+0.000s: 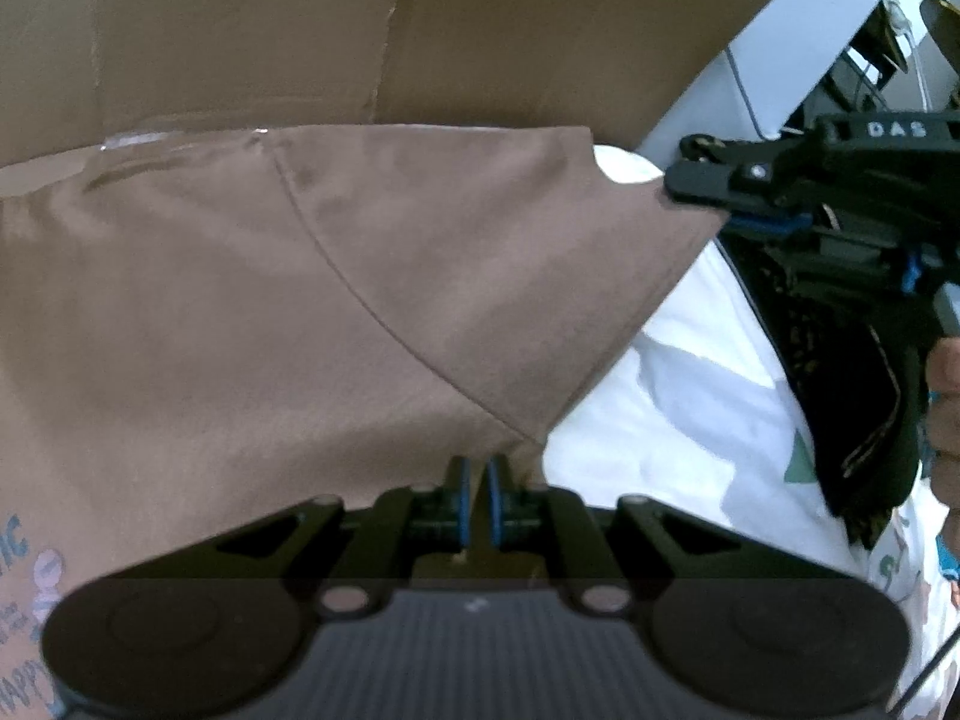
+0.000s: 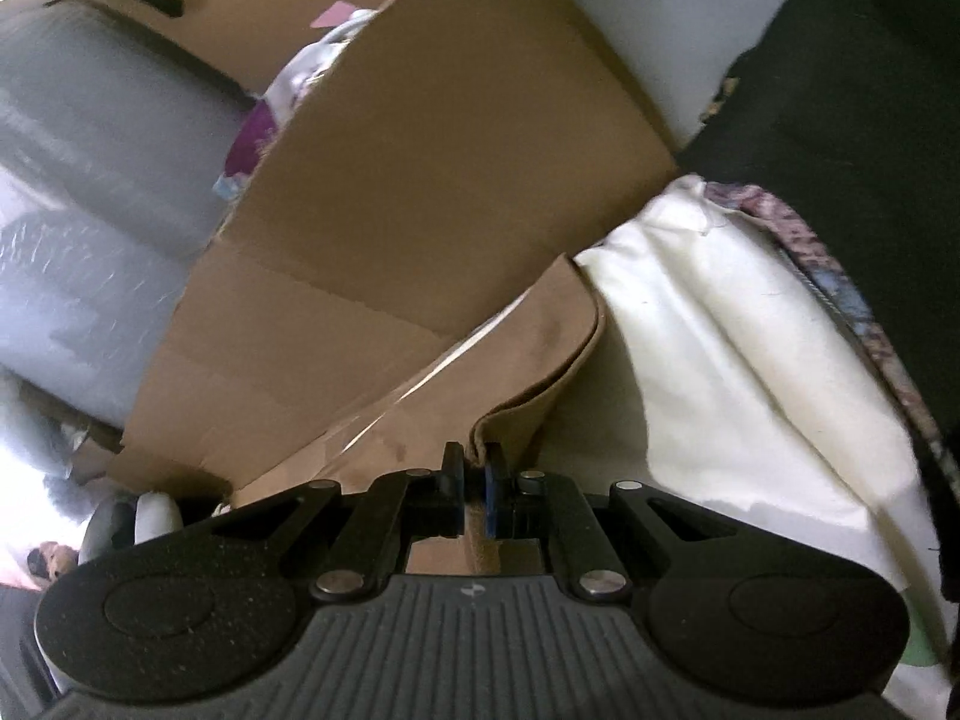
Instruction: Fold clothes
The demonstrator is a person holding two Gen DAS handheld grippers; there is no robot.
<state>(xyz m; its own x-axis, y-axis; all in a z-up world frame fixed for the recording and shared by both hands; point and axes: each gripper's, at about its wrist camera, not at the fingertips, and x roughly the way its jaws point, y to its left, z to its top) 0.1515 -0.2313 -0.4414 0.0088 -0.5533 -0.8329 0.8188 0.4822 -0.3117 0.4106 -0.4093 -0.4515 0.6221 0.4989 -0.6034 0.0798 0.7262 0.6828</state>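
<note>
Garment: a brown shirt [image 1: 312, 312] with printed lettering at its lower left is held stretched in front of a cardboard box [image 1: 252, 30]. Left gripper [image 1: 474, 492] has its blue-padded fingers [image 1: 461, 495] drawn close on the shirt's lower edge. To the right, white cloth [image 1: 690, 396] lies beneath. Right gripper [image 1: 684, 183] pinches the shirt's far corner; the right wrist view confirms its jaws pressed onto a fabric fold. A hand [image 1: 945, 414] grips its handle at far right.
</note>
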